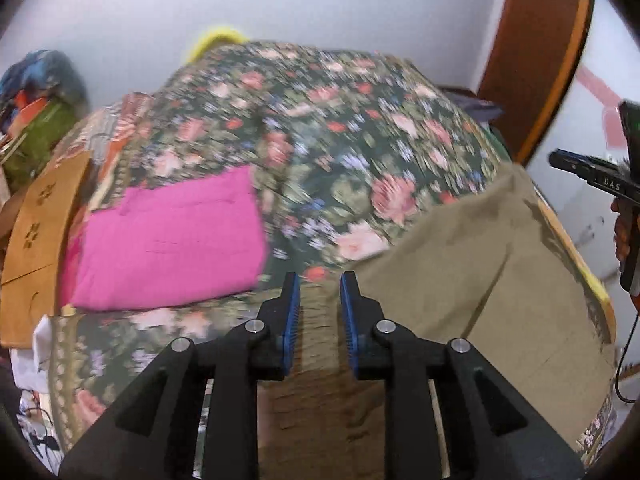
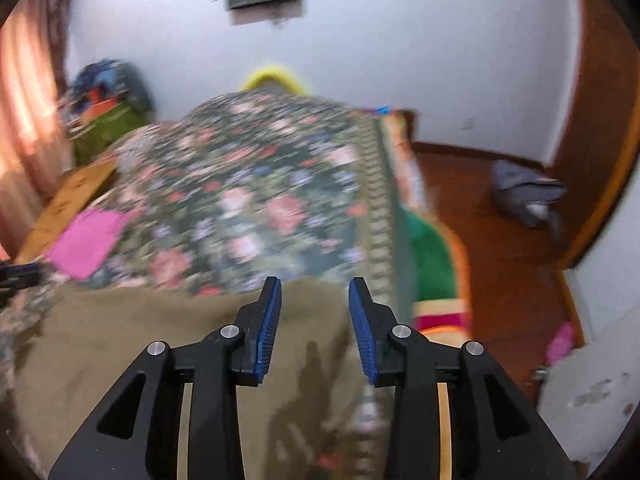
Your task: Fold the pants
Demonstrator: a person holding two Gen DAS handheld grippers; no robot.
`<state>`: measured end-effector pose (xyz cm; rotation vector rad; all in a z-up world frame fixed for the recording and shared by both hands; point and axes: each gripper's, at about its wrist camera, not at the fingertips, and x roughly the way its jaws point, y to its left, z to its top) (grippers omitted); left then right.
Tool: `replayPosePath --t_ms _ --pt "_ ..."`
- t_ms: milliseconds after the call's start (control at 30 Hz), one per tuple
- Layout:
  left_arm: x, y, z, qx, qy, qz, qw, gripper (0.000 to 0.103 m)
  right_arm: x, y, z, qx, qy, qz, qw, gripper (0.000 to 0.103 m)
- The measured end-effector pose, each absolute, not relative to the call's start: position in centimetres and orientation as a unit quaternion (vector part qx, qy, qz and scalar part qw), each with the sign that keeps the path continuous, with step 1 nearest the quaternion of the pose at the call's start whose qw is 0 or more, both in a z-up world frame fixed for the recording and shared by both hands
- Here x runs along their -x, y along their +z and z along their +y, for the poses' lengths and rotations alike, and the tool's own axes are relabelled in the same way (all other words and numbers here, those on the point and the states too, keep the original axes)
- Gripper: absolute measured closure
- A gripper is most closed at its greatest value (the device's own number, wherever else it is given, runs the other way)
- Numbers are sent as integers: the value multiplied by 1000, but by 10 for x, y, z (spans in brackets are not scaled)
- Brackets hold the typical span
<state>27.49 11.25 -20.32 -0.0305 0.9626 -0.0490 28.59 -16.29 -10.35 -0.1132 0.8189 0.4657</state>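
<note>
Inspector: Largest first. The bed [image 1: 360, 128], under a floral cover, carries the work. The olive-brown pants [image 1: 460, 280] lie at its near edge, towards the right side, spread flat. Their long axis cannot be fixed; both views are blurred.

Clerk: Other laundry?

Inspector: A folded pink garment [image 1: 168, 240] sits apart, on the bed's left.

Clerk: The tools?

Inspector: Left tool [image 1: 320, 280]: jaws apart, gripping nothing, poised above the left portion of the pants, which run rightward from it. Right tool [image 2: 314, 284]: jaws likewise parted and empty, poised over the cloth near the bed's right border.

Clerk: Judgement?

Inspector: Neither is clearly nearer; each stands above its own side, so a two-handed grasp looks feasible.
</note>
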Motion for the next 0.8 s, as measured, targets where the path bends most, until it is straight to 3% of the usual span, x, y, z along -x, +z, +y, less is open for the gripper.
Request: replayPosePath --t_ms 133,267,433,567,800 --pt "-291 -236 109 16 -12 500 866 81 -301 -137 -137 43 264 446 854 68" --pt "-289 -250 117 20 11 492 870 59 -331 -176 -118 35 272 493 826 68" --pt "-290 -258 132 54 17 496 867 42 -360 -196 -133 43 194 502 842 69" --pt "-289 -253 132 54 18 495 867 42 -363 -187 -162 36 138 501 853 68" --pt "-270 -217 117 31 23 464 885 43 -292 -140 -183 31 188 464 865 68"
